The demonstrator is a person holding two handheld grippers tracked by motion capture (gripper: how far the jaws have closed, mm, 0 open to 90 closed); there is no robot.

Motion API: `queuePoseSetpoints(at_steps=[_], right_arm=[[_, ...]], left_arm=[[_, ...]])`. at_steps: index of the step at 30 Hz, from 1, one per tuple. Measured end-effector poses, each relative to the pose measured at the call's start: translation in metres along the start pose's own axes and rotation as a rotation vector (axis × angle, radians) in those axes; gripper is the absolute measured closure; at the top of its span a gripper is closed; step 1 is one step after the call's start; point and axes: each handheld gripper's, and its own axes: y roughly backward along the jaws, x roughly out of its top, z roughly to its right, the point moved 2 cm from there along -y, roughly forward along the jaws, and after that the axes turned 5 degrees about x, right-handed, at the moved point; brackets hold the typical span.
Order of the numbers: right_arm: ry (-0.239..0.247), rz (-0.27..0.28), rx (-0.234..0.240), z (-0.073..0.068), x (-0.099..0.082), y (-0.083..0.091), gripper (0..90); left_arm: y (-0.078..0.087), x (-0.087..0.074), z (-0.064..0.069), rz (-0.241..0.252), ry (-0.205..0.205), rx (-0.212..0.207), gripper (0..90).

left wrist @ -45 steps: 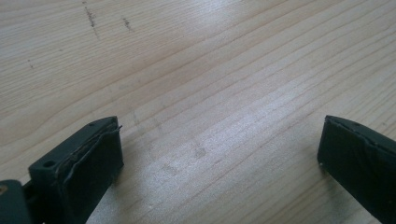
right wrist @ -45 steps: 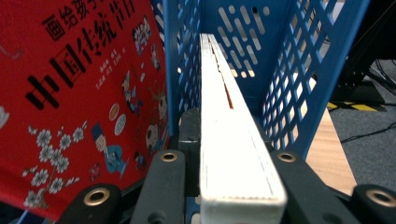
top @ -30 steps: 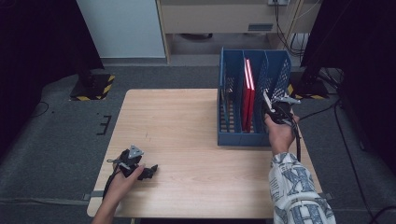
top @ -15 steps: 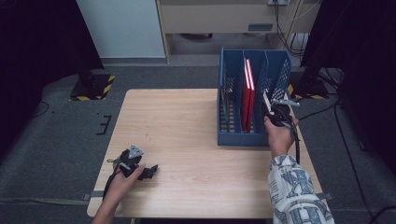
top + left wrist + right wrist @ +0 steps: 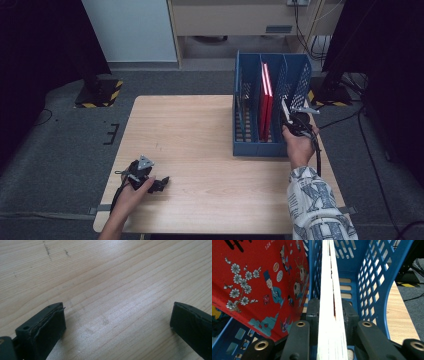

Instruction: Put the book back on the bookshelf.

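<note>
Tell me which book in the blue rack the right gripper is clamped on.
The book seen page-edge on, in the rack's right-hand slot: the right gripper pinches its white pages between both jaws. The red illustrated book leans free in the middle slot, ungripped.

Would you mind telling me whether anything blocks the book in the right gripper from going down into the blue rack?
Nothing visible does. The right gripper clamps the book edge-on over the blue rack; the red book leans alongside to its left.
</note>
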Motion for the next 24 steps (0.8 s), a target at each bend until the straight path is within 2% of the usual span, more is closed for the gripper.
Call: queuePoseSetpoints(at_steps=[14, 24], right_arm=[[-0.009, 0.007, 0.004, -0.0014, -0.0002, -0.0003, 71.3], [-0.017, 0.032, -0.001, -0.0017, -0.0029, -0.001, 70.2]], left_arm=[[-0.0002, 0.0001, 0.0004, 0.001, 0.0, -0.002, 0.0], [-0.0001, 0.0003, 0.0007, -0.001, -0.002, -0.002, 0.0]])
